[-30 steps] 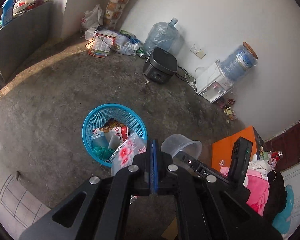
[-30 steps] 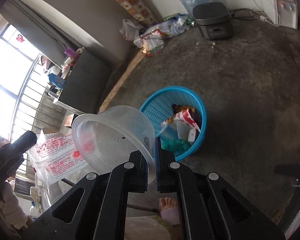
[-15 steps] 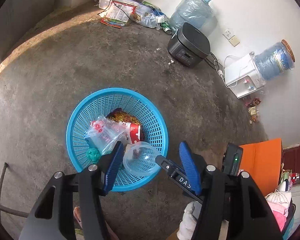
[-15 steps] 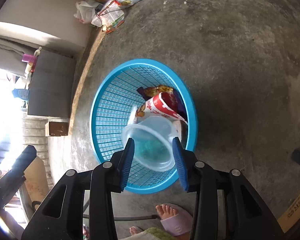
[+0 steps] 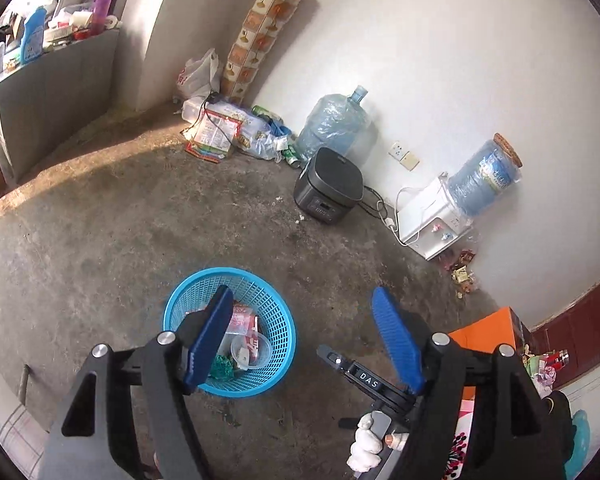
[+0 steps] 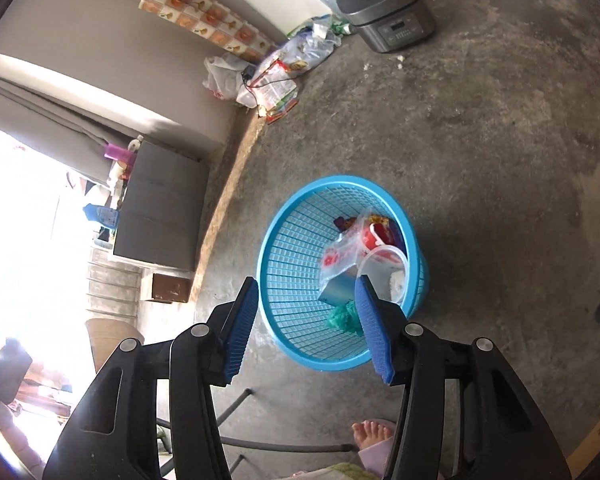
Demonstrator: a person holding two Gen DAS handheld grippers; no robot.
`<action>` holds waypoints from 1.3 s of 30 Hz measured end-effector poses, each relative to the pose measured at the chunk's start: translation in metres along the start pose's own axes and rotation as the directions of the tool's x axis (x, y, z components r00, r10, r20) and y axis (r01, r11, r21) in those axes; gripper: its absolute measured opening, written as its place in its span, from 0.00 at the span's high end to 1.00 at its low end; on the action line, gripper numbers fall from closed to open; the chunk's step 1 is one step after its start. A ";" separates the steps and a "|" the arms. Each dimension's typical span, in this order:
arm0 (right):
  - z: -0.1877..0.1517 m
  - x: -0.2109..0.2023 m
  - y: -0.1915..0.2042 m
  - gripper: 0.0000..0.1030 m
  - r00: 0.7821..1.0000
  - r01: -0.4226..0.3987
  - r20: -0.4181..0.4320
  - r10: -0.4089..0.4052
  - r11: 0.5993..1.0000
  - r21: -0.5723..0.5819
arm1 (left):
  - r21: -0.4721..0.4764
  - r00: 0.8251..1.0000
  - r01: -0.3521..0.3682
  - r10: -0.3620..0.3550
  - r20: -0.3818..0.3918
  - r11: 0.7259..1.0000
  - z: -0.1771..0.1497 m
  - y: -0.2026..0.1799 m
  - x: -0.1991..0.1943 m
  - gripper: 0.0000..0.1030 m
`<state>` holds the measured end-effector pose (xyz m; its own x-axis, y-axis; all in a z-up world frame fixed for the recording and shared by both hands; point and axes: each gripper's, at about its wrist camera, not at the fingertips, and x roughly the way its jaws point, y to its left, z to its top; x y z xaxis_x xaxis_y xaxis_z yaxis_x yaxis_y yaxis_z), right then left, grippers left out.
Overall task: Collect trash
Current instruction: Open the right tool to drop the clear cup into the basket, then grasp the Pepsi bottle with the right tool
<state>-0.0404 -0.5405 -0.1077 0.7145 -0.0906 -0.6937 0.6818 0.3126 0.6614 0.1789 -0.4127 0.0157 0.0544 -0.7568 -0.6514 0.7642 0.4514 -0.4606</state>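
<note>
Left wrist view, left to right:
- Grey cabinet [image 5: 56, 92], far left, its top crowded with bottles.
- Blue basket [image 5: 278, 322] on the concrete floor [image 5: 100, 232], partly behind the left finger of the left tool [image 5: 302, 340]. Contents: clear plastic cup [image 5: 251, 351], clear printed bag [image 5: 240, 316], green crumpled scrap [image 5: 221, 366], red-and-white wrapper.
- Left tool: blue pads spread wide, nothing between them.
- Black cooker [image 5: 327, 185] and water jug [image 5: 334, 126] by the wall; white dispenser [image 5: 432, 220] further right.

Right wrist view, left to right:
- Right tool [image 6: 306, 324]: pads wide apart, holding nothing, poised above the near rim of the basket [image 6: 288, 248].
- Inside the basket, towards its right side: bag [image 6: 340, 254], cup [image 6: 384, 268] lying on its side, green scrap [image 6: 344, 318].
- Bare foot [image 6: 370, 432], bottom edge.
</note>
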 end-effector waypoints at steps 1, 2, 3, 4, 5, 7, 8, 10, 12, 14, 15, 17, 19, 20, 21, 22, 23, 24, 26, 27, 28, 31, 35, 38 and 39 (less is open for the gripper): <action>-0.003 -0.008 0.007 0.50 1.000 -0.010 0.016 0.011 1.000 -0.020 | 0.019 0.999 0.003 -0.004 0.040 1.000 -0.002 -0.003 -0.022 0.26; -0.006 -0.019 0.016 0.48 0.999 -0.011 0.035 0.013 0.999 -0.041 | 0.030 0.997 0.001 -0.004 0.076 1.000 -0.006 -0.005 -0.043 0.24; -0.009 -0.025 0.022 0.45 0.999 -0.011 0.047 0.014 0.998 -0.058 | 0.032 0.994 -0.001 -0.002 0.106 0.999 -0.011 -0.004 -0.063 0.20; -0.012 -0.037 0.032 0.43 0.998 -0.009 0.067 0.015 0.996 -0.089 | 0.023 0.991 -0.011 0.008 0.132 1.000 -0.017 -0.002 -0.081 0.17; -0.015 -0.045 0.040 0.41 0.997 -0.007 0.081 0.016 0.994 -0.112 | 0.011 0.988 -0.026 0.024 0.152 1.000 -0.024 0.002 -0.100 0.17; -0.021 -0.063 0.060 0.34 0.994 -0.005 0.109 0.024 0.985 -0.171 | -0.003 0.982 -0.058 0.057 0.177 0.998 -0.040 0.010 -0.133 0.16; -0.024 -0.072 0.072 0.33 0.992 -0.005 0.122 0.031 0.978 -0.208 | -0.008 0.978 -0.080 0.080 0.193 0.997 -0.049 0.014 -0.150 0.16; -0.031 -0.087 0.094 0.23 0.988 -0.002 0.147 0.045 0.959 -0.285 | -0.013 0.963 -0.123 0.123 0.239 0.992 -0.067 0.021 -0.187 0.14; -0.040 -0.101 0.119 0.15 0.983 -0.001 0.170 0.068 0.932 -0.363 | -0.026 0.942 -0.161 0.162 0.294 0.987 -0.086 0.028 -0.226 0.10; -0.051 -0.111 0.139 0.11 0.980 -0.005 0.178 0.089 0.905 -0.426 | -0.051 0.912 -0.211 0.215 0.351 0.976 -0.105 0.035 -0.264 0.06; -0.059 -0.117 0.152 0.08 0.978 -0.010 0.178 0.105 0.885 -0.466 | -0.068 0.892 -0.234 0.242 0.382 0.970 -0.116 0.039 -0.283 0.06; -0.071 -0.124 0.168 0.08 0.975 -0.034 0.171 0.143 0.854 -0.520 | -0.112 0.848 -0.296 0.315 0.427 0.949 -0.139 0.048 -0.319 0.06; -0.088 -0.125 0.183 0.08 0.974 -0.086 0.124 0.190 0.816 -0.571 | -0.160 0.801 -0.360 0.392 0.452 0.919 -0.161 0.056 -0.351 0.06; -0.094 -0.124 0.189 0.08 0.974 -0.109 0.099 0.205 0.802 -0.588 | -0.186 0.774 -0.387 0.428 0.467 0.903 -0.173 0.060 -0.368 0.06; -0.102 -0.121 0.197 0.08 0.973 -0.143 0.058 0.223 0.780 -0.609 | -0.217 0.747 -0.412 0.464 0.476 0.885 -0.186 0.064 -0.383 0.06; -0.108 -0.119 0.203 0.08 0.972 -0.164 0.032 0.233 0.768 -0.620 | -0.253 0.721 -0.437 0.505 0.475 0.863 -0.198 0.068 -0.397 0.06; -0.119 -0.115 0.213 0.08 0.967 -0.207 -0.020 0.253 0.744 -0.636 | -0.290 0.695 -0.461 0.544 0.469 0.839 -0.209 0.074 -0.410 0.06; -0.124 -0.112 0.218 0.08 0.964 -0.232 -0.049 0.262 0.731 -0.642 | -0.327 0.669 -0.480 0.581 0.463 0.814 -0.220 0.081 -0.424 0.06; -0.139 -0.103 0.233 0.08 0.951 -0.296 -0.134 0.278 0.703 -0.647 | -0.390 0.619 -0.510 0.642 0.452 0.766 -0.241 0.092 -0.445 0.06; -0.145 -0.098 0.240 0.08 0.945 -0.321 -0.170 0.279 0.694 -0.645 | -0.414 0.598 -0.520 0.665 0.448 0.747 -0.251 0.098 -0.454 0.06; -0.152 -0.093 0.248 0.08 0.936 -0.351 -0.215 0.279 0.685 -0.639 | -0.433 0.583 -0.526 0.681 0.443 0.732 -0.261 0.103 -0.463 0.06; -0.170 -0.079 0.263 0.11 0.919 -0.393 -0.294 0.263 0.673 -0.626 | -0.494 0.551 -0.525 0.719 0.423 0.693 -0.284 0.121 -0.482 0.06; -0.195 -0.063 0.279 0.15 0.883 -0.452 -0.401 0.242 0.668 -0.592 | -0.542 0.532 -0.521 0.747 0.399 0.660 -0.309 0.142 -0.493 0.06; -0.222 -0.050 0.297 0.20 0.849 -0.492 -0.484 0.213 0.653 -0.576 | -0.585 0.515 -0.526 0.779 0.359 0.618 -0.324 0.162 -0.497 0.06; -0.237 -0.048 0.306 0.22 0.830 -0.514 -0.520 0.203 0.641 -0.570 | -0.605 0.509 -0.528 0.792 0.336 0.596 -0.328 0.171 -0.497 0.06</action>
<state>0.0970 -0.2164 0.0602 0.6500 0.4798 -0.5894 -0.0197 0.7859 0.6180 0.0717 0.1959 0.0633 0.8491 -0.1866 -0.4942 0.0376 0.9545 -0.2958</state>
